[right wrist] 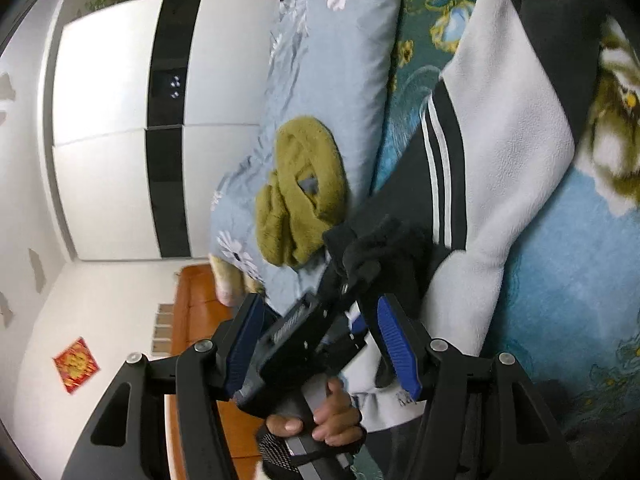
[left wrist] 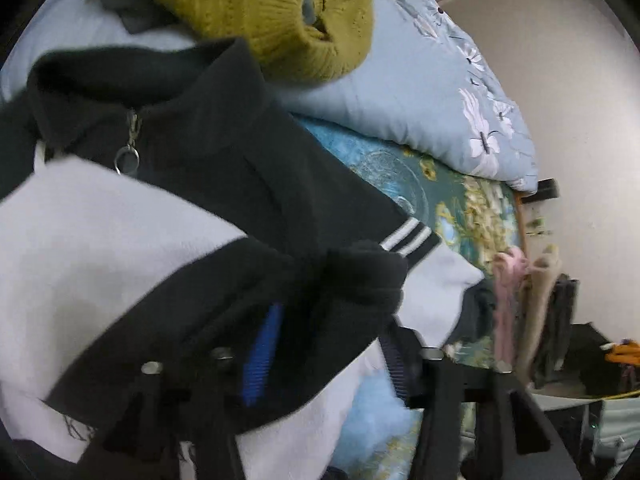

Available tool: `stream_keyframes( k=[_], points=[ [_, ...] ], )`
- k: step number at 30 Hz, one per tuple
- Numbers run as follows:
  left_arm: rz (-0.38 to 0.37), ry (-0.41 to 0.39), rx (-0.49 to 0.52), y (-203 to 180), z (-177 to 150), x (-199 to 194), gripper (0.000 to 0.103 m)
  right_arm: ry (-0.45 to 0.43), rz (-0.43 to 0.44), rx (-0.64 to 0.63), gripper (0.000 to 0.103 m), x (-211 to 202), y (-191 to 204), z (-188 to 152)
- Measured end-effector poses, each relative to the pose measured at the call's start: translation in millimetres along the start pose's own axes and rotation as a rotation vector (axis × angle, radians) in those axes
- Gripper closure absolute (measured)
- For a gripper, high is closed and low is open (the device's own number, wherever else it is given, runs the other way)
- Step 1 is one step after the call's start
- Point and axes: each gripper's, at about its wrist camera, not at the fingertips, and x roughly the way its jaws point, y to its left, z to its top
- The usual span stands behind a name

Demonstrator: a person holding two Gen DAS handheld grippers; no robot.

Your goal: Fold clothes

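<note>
A black and white fleece jacket (left wrist: 120,232) with a zip collar and white-striped cuff lies on a floral bedspread (left wrist: 460,208). My left gripper (left wrist: 328,320) holds a black fold of the jacket's sleeve between its blue-padded fingers (left wrist: 262,356); the cloth drapes over the jaws and hides how far they are closed. In the right wrist view the jacket (right wrist: 500,128) lies ahead, and my right gripper (right wrist: 320,332) is open with blue pads (right wrist: 396,340) apart. The left gripper and the hand holding it (right wrist: 332,420) sit between the right fingers.
An olive knitted garment (left wrist: 260,12) (right wrist: 300,192) rests on a folded light-blue quilt (left wrist: 420,88) (right wrist: 320,80). Pink, beige and dark clothes (left wrist: 528,304) hang at the bed's edge. A white wardrobe (right wrist: 120,140) and wooden floor (right wrist: 196,308) lie beyond.
</note>
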Motion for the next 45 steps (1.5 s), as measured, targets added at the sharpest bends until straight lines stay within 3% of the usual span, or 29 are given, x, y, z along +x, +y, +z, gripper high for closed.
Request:
stream_keyframes(
  k=[3,4,8,10,13,20,24,28,31,33,34,35,37,38,40,45],
  points=[
    [-0.061,-0.026,-0.002,11,-7,-29,0.044,-0.089,-0.018,0.010,0.042,-32,-6,23],
    [-0.049,-0.026,-0.012,17,-9,-31,0.042,-0.129,-0.048,0.014,0.042,-47,-11,33],
    [0.023,-0.017,-0.062,43,-21,-32,0.041,-0.261,-0.357,0.025,0.042,-100,-46,76],
    [0.056,-0.006,-0.098,54,-25,-27,0.041,-0.276,-0.406,0.106,0.042,-114,-73,91],
    [0.071,0.035,-0.146,53,-29,-4,0.041,-0.318,-0.426,0.196,0.042,-128,-103,109],
    [0.207,0.076,-0.035,12,-19,36,0.041,-0.384,-0.480,0.239,0.042,-144,-131,154],
    [0.120,0.090,-0.033,-11,-13,32,0.041,-0.396,-0.488,0.231,0.042,-143,-132,177],
    [0.158,0.118,-0.009,-30,-9,46,0.041,-0.382,-0.479,0.198,0.043,-135,-131,192],
    [0.199,0.125,0.017,-43,-9,57,0.039,-0.363,-0.470,0.167,0.049,-128,-126,197],
    [0.278,0.150,0.077,-55,-12,68,0.038,-0.351,-0.484,0.135,0.060,-124,-121,198],
    [0.331,0.163,0.113,-59,-13,75,0.038,-0.345,-0.500,0.121,0.073,-122,-118,198],
    [0.376,0.156,0.140,-62,-14,79,0.043,-0.338,-0.514,0.107,0.086,-119,-116,198],
    [0.436,0.127,0.176,-64,-15,81,0.061,-0.336,-0.523,0.090,0.089,-120,-113,196],
    [0.429,0.107,0.170,-63,-15,76,0.073,-0.335,-0.514,0.080,0.090,-121,-112,196],
    [0.408,0.064,0.146,-60,-12,64,0.082,-0.333,-0.502,0.055,0.092,-123,-108,196],
    [0.408,-0.233,0.158,-74,7,-7,0.082,-0.337,-0.471,-0.004,0.092,-126,-95,194]
  ],
)
